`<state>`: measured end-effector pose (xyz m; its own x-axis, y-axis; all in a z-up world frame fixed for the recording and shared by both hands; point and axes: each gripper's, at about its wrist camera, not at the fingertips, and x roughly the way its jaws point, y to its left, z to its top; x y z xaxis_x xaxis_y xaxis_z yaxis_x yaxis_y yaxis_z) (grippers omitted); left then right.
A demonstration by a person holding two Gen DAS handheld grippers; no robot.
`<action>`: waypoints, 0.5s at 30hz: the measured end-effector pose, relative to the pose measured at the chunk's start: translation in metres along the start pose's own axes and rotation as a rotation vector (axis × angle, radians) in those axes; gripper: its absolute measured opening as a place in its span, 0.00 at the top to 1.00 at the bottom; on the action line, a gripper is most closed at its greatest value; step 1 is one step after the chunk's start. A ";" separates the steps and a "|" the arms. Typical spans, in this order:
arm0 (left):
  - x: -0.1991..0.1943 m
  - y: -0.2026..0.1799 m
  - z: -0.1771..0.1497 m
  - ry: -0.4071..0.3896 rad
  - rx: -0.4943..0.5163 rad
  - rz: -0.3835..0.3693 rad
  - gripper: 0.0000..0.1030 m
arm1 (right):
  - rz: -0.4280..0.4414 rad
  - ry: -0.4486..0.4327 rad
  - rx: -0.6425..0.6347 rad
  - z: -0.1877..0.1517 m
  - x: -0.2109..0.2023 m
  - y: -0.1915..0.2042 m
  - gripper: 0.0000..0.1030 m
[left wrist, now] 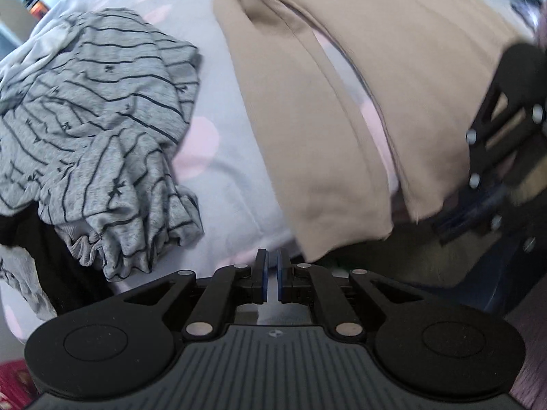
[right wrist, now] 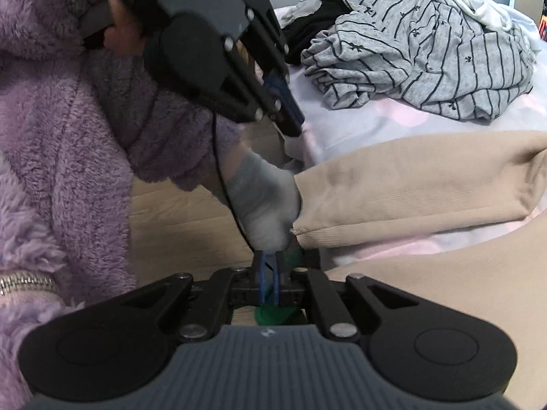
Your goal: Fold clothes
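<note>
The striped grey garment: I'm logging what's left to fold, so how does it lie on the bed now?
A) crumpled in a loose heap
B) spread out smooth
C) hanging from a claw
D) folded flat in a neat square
A: the striped grey garment lies bunched and wrinkled on the bed sheet, beside the beige garment.

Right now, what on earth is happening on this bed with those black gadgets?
A person in a fluffy purple robe is folding laundry on a bed, holding a two-fingered gripper in each hand. A beige garment lies spread near the bed's edge. The left gripper has only a narrow gap between its blue pads and holds nothing; the right gripper is likewise nearly closed, with no cloth in it. A crumpled grey striped garment waits in a pile beside the beige one.
</note>
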<state>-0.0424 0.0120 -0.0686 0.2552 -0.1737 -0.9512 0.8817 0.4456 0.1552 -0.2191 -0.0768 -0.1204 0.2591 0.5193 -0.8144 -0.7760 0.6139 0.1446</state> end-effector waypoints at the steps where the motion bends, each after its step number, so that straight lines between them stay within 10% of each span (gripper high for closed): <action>1: -0.002 0.001 0.002 -0.014 -0.021 -0.009 0.89 | -0.012 -0.001 0.002 0.001 0.000 -0.001 0.93; 6: 0.006 0.009 0.018 -0.039 -0.118 -0.055 0.74 | -0.100 -0.003 0.033 0.004 -0.005 -0.010 0.90; 13: 0.045 0.008 0.030 0.052 -0.188 -0.095 0.75 | -0.199 -0.022 0.134 0.004 -0.014 -0.031 0.83; 15: 0.046 0.005 0.033 0.055 -0.173 -0.103 0.89 | -0.231 -0.018 0.149 0.004 -0.016 -0.037 0.83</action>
<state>-0.0135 -0.0225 -0.1027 0.1412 -0.1802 -0.9735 0.8198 0.5725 0.0129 -0.1922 -0.1049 -0.1107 0.4305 0.3644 -0.8257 -0.6019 0.7976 0.0382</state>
